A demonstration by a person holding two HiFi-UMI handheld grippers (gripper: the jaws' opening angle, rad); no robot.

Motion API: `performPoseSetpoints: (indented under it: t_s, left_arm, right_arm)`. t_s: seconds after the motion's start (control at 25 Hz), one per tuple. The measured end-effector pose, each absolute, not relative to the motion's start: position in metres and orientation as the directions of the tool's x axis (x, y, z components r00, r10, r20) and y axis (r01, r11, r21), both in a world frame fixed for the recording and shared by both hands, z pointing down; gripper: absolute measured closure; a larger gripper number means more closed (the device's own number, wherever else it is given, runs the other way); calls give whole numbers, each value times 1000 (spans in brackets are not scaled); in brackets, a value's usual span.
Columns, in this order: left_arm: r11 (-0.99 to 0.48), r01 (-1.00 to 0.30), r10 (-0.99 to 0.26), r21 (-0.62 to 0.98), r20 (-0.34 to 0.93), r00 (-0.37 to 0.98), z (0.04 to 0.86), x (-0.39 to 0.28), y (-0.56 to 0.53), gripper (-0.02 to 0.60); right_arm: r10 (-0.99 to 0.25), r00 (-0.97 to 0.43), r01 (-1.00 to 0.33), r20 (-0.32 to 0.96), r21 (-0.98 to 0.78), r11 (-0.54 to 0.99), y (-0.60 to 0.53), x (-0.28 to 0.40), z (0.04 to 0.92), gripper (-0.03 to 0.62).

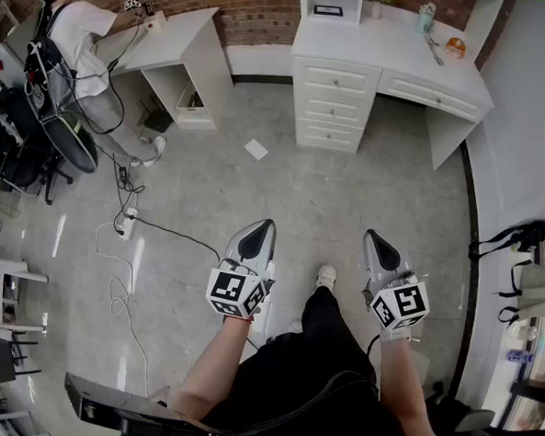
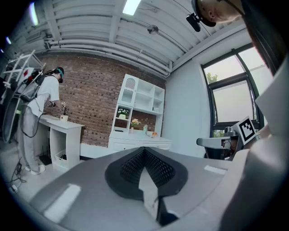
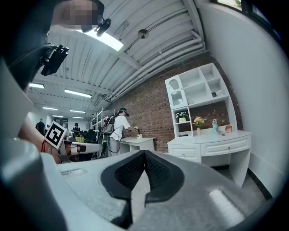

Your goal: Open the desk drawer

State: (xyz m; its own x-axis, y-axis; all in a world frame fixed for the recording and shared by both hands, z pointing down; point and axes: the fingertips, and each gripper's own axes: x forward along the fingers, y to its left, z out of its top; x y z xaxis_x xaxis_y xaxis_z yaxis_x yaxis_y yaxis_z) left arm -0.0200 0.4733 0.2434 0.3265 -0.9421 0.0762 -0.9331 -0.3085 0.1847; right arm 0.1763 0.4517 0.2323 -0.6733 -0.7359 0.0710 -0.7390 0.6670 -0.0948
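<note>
**Open-plan lab or studio furnished like a home room**

A large indoor workspace with a grey floor point(image 1: 301, 196) and a red brick wall point(image 1: 258, 9). Against the wall stand a white bench with drawers point(image 1: 393, 54), topped by a white shelf unit point(image 3: 196, 88), and a second white bench point(image 1: 178, 36), where a person point(image 1: 76, 35) wearing cabled gear stands. Loose cables point(image 1: 118, 297) trail across the floor near black office chairs point(image 1: 23, 151). Overhead run exposed pipes point(image 3: 162, 56) and strip lights point(image 3: 108, 40). A tall window point(image 2: 228, 103) fills one side.
</note>
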Motion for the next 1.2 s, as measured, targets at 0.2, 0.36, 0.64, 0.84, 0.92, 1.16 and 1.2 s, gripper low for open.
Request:
performPoseSetpoints:
  t_s: [0.2,0.36,0.64,0.84,0.92,1.16,1.2]
  left_arm:
    - [-315,-932,-937,179,95,335,245,-20,432,578]
    - [-309,-934,-938,182,101,330,247,-24,397,578]
    - [-301,-936,-941,181,103,322,243,-18,332,578]
    - [-295,-938,-944,181,100,316,241,-13,285,578]
    - [-288,-940,-946,181,97,309,242,-11,266,578]
    - [-269,-944,-954,192,78,288,245,-4,218,578]
    - [-269,-944,-955,193,76,287,246,-3,212,578]
  right_arm:
    - [-741,-668,-743,72,-129,657,407,175,232,592]
    - [-742,-666,-745,80,-135,654,374,177,235,592]
    - [-728,-679,-732,88,-145,665,311,180,237,592]
    - [-705,-704,-708,91,-173,685,264,177,241,592]
    - [-694,-714,-697,91,-182,694,247,178,241,591]
    - [-686,-722,-690,87,-163,705,196,190,241,591]
    - [-688,-721,-691,84,-161,705,189,192,240,591]
